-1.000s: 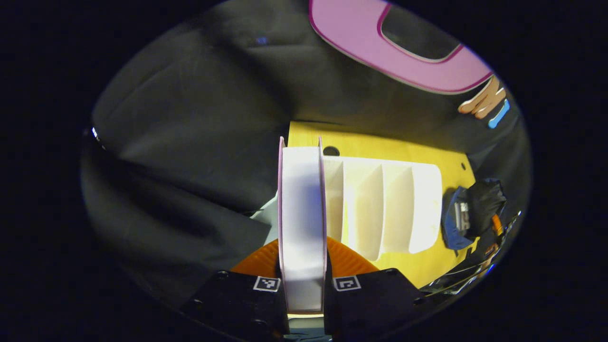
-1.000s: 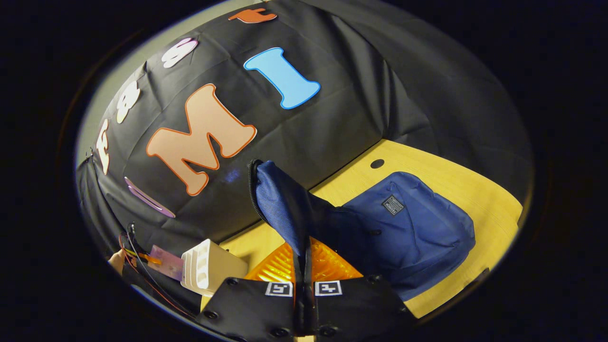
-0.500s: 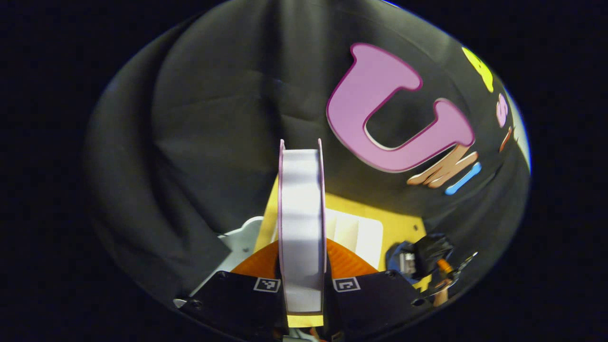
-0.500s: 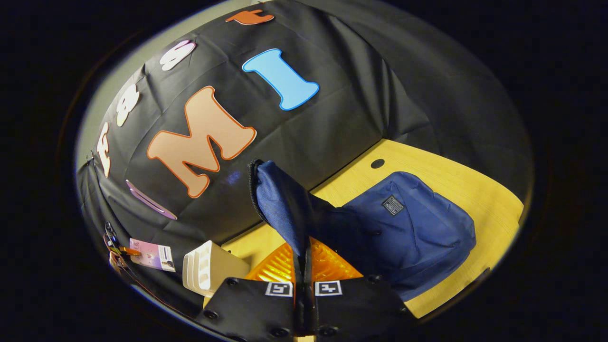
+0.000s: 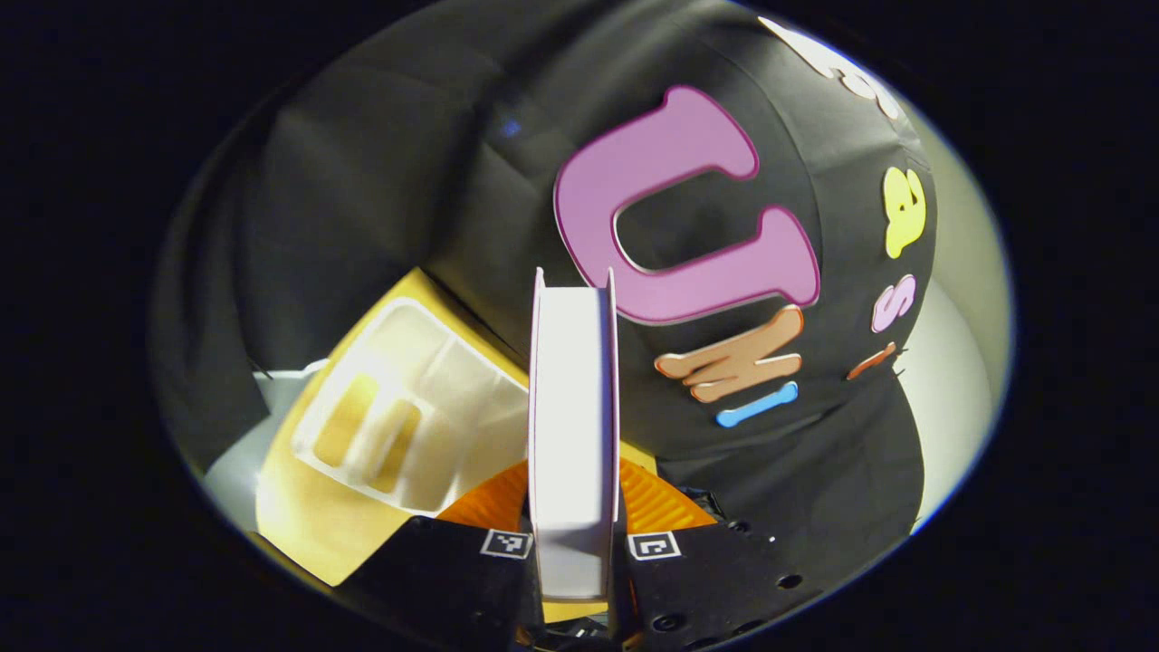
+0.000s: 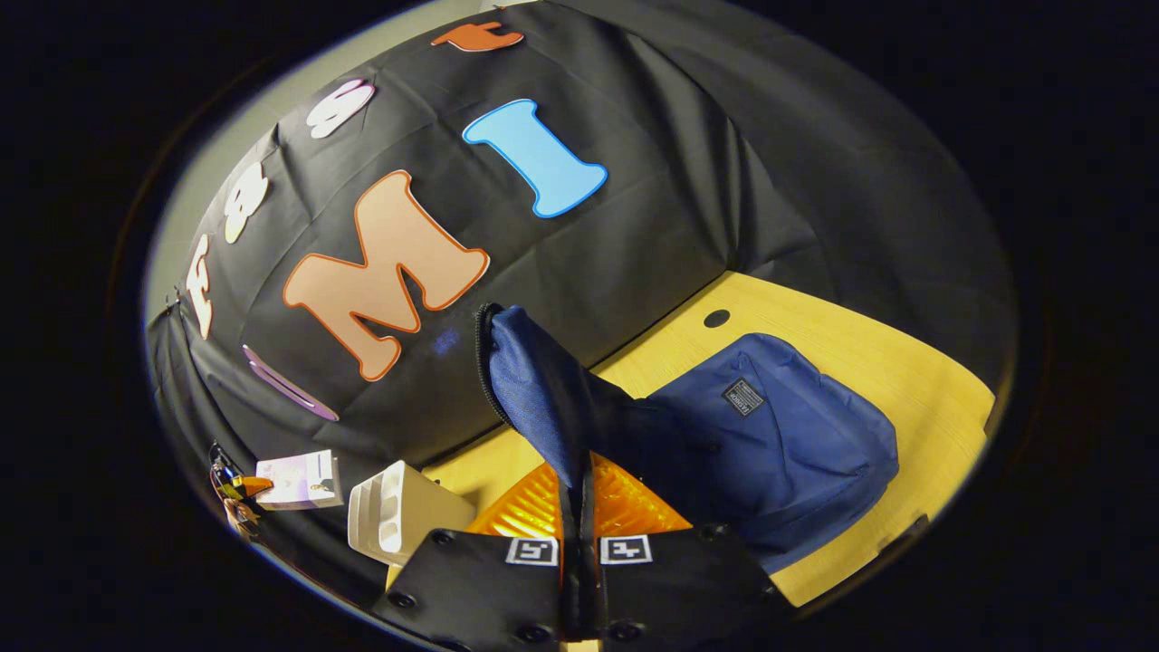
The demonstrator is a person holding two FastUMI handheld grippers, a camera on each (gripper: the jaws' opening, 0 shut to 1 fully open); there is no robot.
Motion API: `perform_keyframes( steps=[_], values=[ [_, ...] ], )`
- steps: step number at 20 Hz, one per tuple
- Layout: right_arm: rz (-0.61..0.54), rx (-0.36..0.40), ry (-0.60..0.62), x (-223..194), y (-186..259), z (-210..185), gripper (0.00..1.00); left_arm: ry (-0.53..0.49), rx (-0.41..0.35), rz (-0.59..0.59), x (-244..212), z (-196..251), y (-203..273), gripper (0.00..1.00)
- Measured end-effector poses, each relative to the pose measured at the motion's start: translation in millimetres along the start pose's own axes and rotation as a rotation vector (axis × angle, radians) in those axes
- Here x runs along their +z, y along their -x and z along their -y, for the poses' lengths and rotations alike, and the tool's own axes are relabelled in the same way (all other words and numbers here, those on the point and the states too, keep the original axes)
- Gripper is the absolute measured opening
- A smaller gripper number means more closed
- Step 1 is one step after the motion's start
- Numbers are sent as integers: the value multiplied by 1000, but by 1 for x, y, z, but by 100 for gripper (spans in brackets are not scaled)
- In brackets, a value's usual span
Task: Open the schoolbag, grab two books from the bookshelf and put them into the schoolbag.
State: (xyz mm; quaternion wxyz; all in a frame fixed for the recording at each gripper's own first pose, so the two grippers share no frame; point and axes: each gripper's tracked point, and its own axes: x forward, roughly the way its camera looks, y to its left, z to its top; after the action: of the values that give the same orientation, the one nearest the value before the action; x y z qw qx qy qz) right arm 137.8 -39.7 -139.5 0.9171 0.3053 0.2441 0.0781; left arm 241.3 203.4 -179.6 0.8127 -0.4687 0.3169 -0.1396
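Observation:
My left gripper (image 5: 575,507) is shut on a thick book (image 5: 574,426) with white pages and a pale pink cover, held upright in the air. The white bookshelf (image 5: 407,412) with its dividers lies below and to the left on the yellow table (image 5: 303,525). In the right gripper view, my right gripper (image 6: 578,516) is shut on the raised flap (image 6: 530,389) of the blue schoolbag (image 6: 779,444), holding it up. At the far lower left of that view, the book (image 6: 299,478) hangs in the left gripper (image 6: 237,493) beside the bookshelf (image 6: 398,512).
The yellow table (image 6: 905,380) runs to the black cloth wall; a small round hole (image 6: 716,318) sits in it behind the bag. Its front edge shows at the lower right. A pale floor strip (image 5: 231,471) lies beyond the table's left edge.
The left gripper has lifted and swung with the book, so the bookshelf has slid from straight ahead to the lower left. The right gripper still holds the bag flap up, almost unmoved.

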Motion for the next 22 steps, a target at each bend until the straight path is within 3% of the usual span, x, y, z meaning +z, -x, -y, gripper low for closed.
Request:
perform_keyframes(
  steps=[4,12,18,22],
  values=[
    [-3,9,-8,0,1,1,3,56,-96,-98,-60,19,-41,24],
    [-14,35,-18,7,5,2,3,133,-195,-311,-188,64,-145,24],
    [-14,49,-29,3,3,1,3,145,-184,-477,-289,77,-211,24],
    [-19,56,-31,1,1,1,3,154,-132,-555,-337,75,-249,24]
  ],
)
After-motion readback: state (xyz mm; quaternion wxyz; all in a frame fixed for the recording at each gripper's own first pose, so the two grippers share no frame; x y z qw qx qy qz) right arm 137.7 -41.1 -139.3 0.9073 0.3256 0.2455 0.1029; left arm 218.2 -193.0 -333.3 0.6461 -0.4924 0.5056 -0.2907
